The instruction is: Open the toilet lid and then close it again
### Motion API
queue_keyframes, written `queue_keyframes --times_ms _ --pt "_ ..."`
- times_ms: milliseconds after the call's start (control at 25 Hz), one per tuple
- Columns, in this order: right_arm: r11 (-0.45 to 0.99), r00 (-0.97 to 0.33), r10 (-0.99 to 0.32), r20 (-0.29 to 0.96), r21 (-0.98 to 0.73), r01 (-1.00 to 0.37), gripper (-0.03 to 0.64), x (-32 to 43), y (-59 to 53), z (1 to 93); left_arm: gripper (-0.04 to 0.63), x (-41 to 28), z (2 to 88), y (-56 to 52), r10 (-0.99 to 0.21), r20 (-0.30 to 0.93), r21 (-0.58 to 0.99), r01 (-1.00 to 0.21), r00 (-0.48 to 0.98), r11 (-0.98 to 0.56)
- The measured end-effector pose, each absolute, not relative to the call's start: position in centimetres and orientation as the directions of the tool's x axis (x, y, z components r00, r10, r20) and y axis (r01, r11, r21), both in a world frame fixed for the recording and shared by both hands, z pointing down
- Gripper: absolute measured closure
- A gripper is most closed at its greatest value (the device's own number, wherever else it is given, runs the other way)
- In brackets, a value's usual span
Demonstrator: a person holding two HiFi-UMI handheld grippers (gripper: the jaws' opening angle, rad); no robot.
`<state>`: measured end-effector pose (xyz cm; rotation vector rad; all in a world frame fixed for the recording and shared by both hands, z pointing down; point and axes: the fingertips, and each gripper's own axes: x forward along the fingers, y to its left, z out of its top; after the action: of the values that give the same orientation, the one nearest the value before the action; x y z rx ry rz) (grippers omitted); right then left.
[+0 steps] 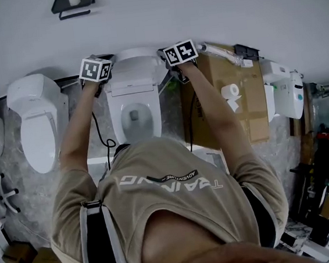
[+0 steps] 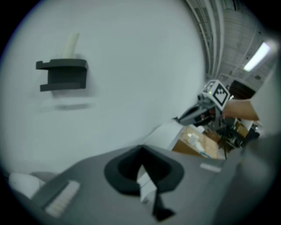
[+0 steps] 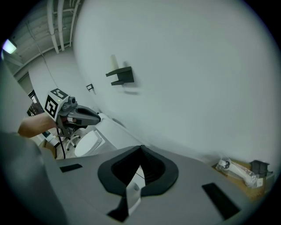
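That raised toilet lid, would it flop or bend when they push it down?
Probably stiff: the toilet lid stands upright without sagging. Its smooth white surface could be slippery. Pushed forward, it would likely swing down over the bowl.

likely a storeroom: several toilets [image 1: 133, 96] in a row, cardboard boxes [image 1: 239, 91]

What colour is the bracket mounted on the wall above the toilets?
Black. The wall-mounted bracket shows best in the left gripper view.

The grey floor [image 1: 25, 195] bears the open toilet [image 1: 133, 102], another toilet [image 1: 37, 124] beside it and cardboard [image 1: 248, 96].
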<state>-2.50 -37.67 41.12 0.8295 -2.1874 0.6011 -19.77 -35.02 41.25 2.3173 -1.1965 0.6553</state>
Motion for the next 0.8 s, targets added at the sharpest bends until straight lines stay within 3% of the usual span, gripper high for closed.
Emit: queue_keyframes --times_ms 800 --pt "0.708 -0.561 -0.288 0.776 -0.222 -0.67 0.607 -4.1 -45.4 41.3 0.592 -20.9 41.2 -43.4 -0.591 0.632 0.158 -0.83 0.501 -0.534"
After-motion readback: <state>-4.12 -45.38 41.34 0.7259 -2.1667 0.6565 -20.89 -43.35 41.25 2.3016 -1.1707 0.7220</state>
